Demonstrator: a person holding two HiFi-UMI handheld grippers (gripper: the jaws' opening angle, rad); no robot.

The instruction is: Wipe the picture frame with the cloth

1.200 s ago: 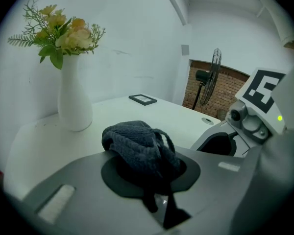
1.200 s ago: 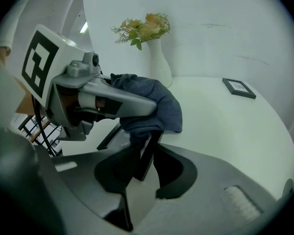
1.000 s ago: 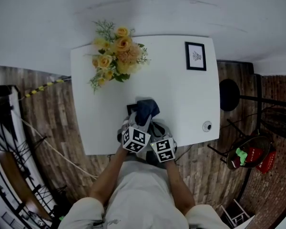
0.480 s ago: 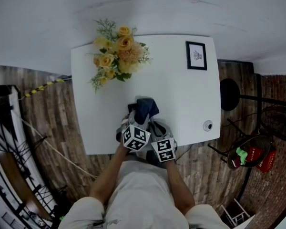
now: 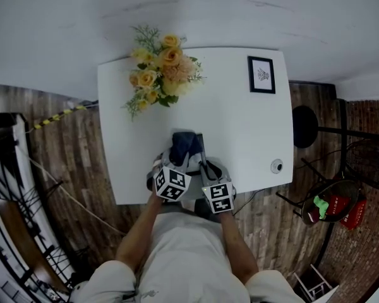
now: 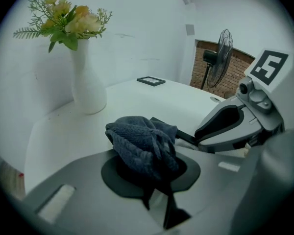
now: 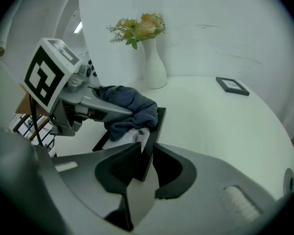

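Two tools meet over the near edge of the bench [image 5: 240, 131]. The right hand-held gripper [image 7: 146, 163] is closed on the frame [image 7: 156, 126]. Its jaws pinch the dark right-hand border, so the frame is held tilted up with its pale face turned toward the other tool. This grip steadies the frame and leaves the face free for wiping. Whether the frame's far edge rests on the bench cannot be told.

The left hand-held gripper [image 6: 154, 177] is clamped on the cloth [image 6: 143, 143]. The cloth is a dark blue bundle that bulges out ahead of the jaws, so soft fabric rather than the hard tips meets the frame. In the right gripper view the cloth lies against the upper part of the frame's face, touching it, while the lower part is uncovered. The step in hand is judged to be the wipe itself. The next stroke probably calls for the cloth to travel down the face while the right grip holds firm. A slack pinch on so narrow a border could let the frame twist.

Farther out, a white vase [image 6: 87, 89] of yellow flowers stands at the back left. A second frame [image 5: 261, 74] lies flat near the far right corner. Both are well apart from the work.
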